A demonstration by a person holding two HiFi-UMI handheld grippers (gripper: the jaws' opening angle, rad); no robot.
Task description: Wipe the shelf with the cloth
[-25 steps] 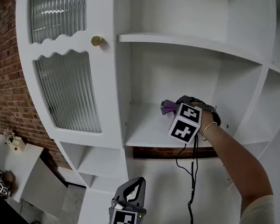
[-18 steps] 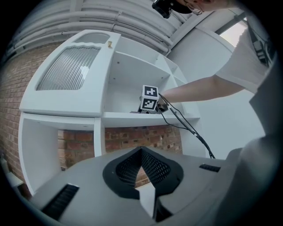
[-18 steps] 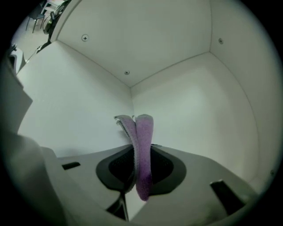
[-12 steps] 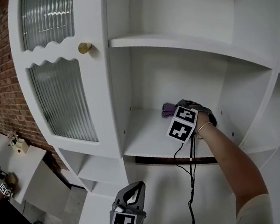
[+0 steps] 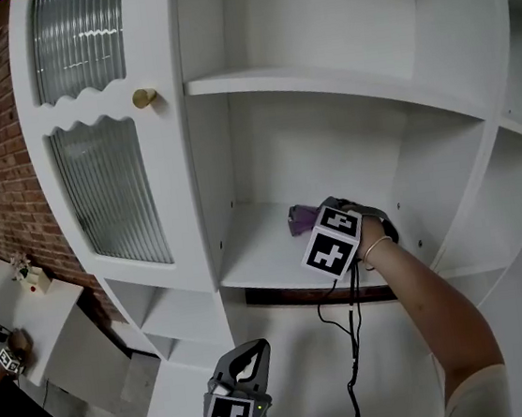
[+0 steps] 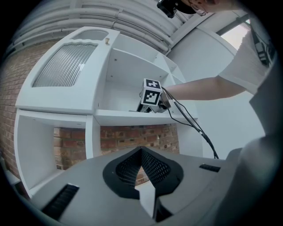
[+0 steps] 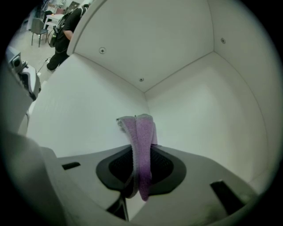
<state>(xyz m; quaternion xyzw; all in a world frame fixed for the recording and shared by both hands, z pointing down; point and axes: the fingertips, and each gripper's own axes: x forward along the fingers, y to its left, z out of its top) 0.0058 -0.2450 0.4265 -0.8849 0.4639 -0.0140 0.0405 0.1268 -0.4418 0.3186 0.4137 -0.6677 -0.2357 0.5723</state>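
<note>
My right gripper (image 5: 317, 219) pinches the soft purple cloth (image 7: 142, 132) on the white wooden shelf (image 5: 257, 255). I think wiping is only partly done. My left gripper (image 5: 247, 360) hangs low, pressed together, empty.

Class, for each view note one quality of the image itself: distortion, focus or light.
Head view: evenly lit and sharp, but the straight edges of the tall white wooden cabinet bow. Left gripper view: black round vignette, strong fisheye; the grey left tool near the lens is soft. Right gripper view: dimmer, greyish; the purple fuzzy cloth in the right tool is blurred.
</note>
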